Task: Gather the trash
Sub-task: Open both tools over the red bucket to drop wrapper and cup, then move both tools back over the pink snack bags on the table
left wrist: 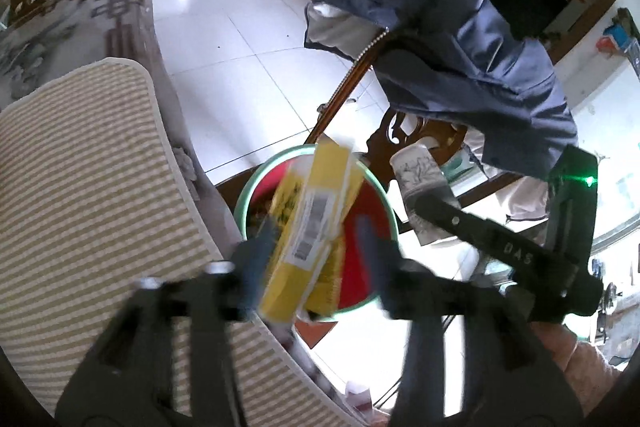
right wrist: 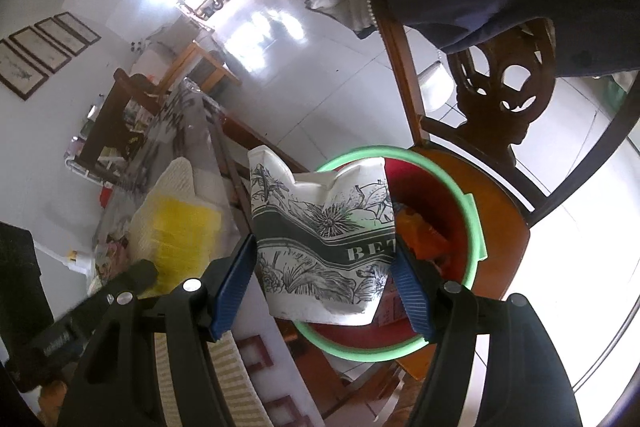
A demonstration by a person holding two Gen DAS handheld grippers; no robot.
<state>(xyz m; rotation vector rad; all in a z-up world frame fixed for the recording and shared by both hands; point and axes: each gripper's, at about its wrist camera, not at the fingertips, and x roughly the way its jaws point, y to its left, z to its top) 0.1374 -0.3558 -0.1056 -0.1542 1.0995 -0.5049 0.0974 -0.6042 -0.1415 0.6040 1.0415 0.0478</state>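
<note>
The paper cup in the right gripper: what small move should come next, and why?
Probably open the right gripper and let the crushed paper cup drop. The cup is pinched between the fingers and seems to hang over the green-rimmed red bin, which stands on the wooden chair. The left gripper's yellow box is blurred.

**Paper, plastic, polished wood**

Between the right gripper (right wrist: 326, 267)'s ribbed blue pads (right wrist: 234, 277) sits a crumpled matt paper cup (right wrist: 324, 239) with printed flowers. Beyond it, a smooth plastic bin (right wrist: 474, 223) rests on a glossy wooden chair (right wrist: 504, 99) draped with cloth. In the left gripper (left wrist: 316, 251), a glossy yellow carton (left wrist: 316, 223); woven striped mat (left wrist: 80, 167) alongside
</note>
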